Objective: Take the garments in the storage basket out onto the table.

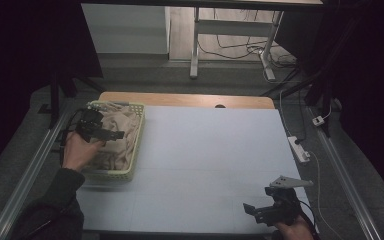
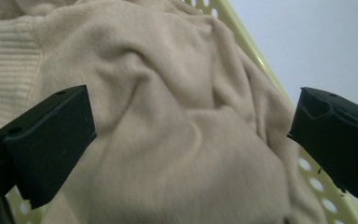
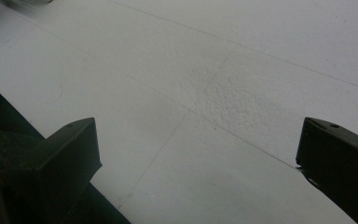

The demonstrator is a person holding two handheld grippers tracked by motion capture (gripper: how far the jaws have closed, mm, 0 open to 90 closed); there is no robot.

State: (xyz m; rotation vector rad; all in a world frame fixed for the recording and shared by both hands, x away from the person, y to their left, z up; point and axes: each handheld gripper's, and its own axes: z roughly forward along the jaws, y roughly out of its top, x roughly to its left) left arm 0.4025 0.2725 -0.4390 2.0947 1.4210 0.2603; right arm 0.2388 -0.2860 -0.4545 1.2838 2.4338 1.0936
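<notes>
A pale green perforated basket (image 1: 137, 145) stands at the table's left side, holding a crumpled beige knitted garment (image 1: 121, 131). My left gripper (image 1: 111, 134) hovers over the basket, open, its jaws wide apart just above the beige garment (image 2: 186, 121) with nothing between them. The basket's rim (image 2: 256, 56) runs past the cloth in the left gripper view. My right gripper (image 1: 254, 211) is low at the table's front right corner, open, with only the white table surface (image 3: 223, 93) between its jaws.
The white table top (image 1: 215, 150) spreads between the basket and the right gripper. A wooden strip (image 1: 190, 100) borders its far edge. A power strip (image 1: 298, 148) and cables lie on the floor to the right. A desk frame (image 1: 230, 30) stands behind.
</notes>
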